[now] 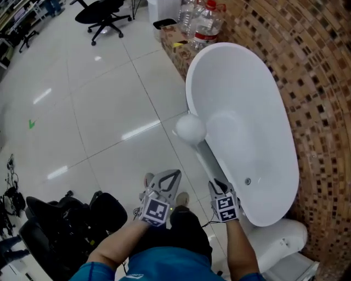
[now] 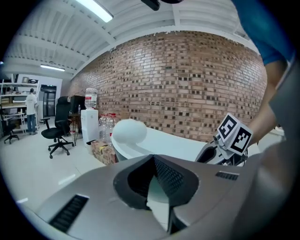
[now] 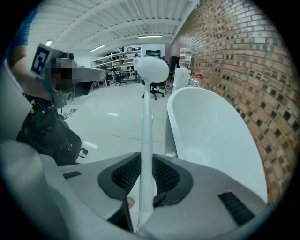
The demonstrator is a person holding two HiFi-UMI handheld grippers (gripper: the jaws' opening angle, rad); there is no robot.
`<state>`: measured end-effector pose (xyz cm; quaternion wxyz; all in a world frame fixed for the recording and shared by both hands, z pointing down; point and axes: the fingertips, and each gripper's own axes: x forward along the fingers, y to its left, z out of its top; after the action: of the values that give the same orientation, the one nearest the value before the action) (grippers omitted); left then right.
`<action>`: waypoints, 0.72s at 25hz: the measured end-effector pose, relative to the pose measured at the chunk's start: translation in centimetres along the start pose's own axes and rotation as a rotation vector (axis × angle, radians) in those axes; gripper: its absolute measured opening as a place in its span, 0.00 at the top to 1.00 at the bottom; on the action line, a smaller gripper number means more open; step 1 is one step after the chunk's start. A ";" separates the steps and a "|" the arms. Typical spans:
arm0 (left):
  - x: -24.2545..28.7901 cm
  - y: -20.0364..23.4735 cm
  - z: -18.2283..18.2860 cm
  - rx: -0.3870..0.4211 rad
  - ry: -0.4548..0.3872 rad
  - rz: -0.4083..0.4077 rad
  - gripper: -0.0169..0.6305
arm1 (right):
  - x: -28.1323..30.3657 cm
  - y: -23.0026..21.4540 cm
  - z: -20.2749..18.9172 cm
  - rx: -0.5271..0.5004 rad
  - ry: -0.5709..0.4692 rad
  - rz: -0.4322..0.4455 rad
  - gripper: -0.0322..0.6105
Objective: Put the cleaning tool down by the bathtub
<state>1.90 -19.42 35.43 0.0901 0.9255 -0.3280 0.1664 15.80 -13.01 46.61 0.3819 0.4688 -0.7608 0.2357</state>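
The cleaning tool is a long white handle (image 1: pixel 207 160) with a round white head (image 1: pixel 190 128). It points forward along the left outer side of the white bathtub (image 1: pixel 193 82), with the head level with the tub's rim. My right gripper (image 1: pixel 218 187) is shut on the handle's near end. In the right gripper view the handle (image 3: pixel 146 140) runs up between the jaws to the head (image 3: pixel 151 69), with the bathtub (image 3: pixel 211 131) to its right. My left gripper (image 1: pixel 174 174) is shut and holds nothing, a little left of the right one. The left gripper view shows the head (image 2: pixel 129 131) beside the bathtub (image 2: pixel 173 145).
A mosaic brick wall (image 1: pixel 318 82) runs behind the tub. Water bottles (image 1: pixel 203 22) and a cardboard box (image 1: pixel 175 48) stand at its far end. A black office chair (image 1: pixel 104 16) is farther off. A black bag (image 1: pixel 66 219) lies at my lower left. A white fixture (image 1: pixel 279 241) sits at the tub's near end.
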 end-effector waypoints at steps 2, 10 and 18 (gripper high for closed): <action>1.5 0.5 -3.1 0.008 0.022 0.010 0.97 | 3.3 -0.6 -1.0 0.022 0.005 0.013 0.79; 6.8 4.1 -12.7 0.006 0.006 0.059 0.97 | 17.2 -1.5 -7.9 0.067 0.097 0.028 0.79; 13.5 7.1 -26.1 -0.115 0.000 0.117 0.97 | 33.9 -2.6 -15.9 0.096 0.187 0.032 0.79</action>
<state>0.77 -25.45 65.08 0.1333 0.8982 -0.3903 0.1521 14.70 -20.87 83.29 0.4243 0.4503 -0.7172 0.3206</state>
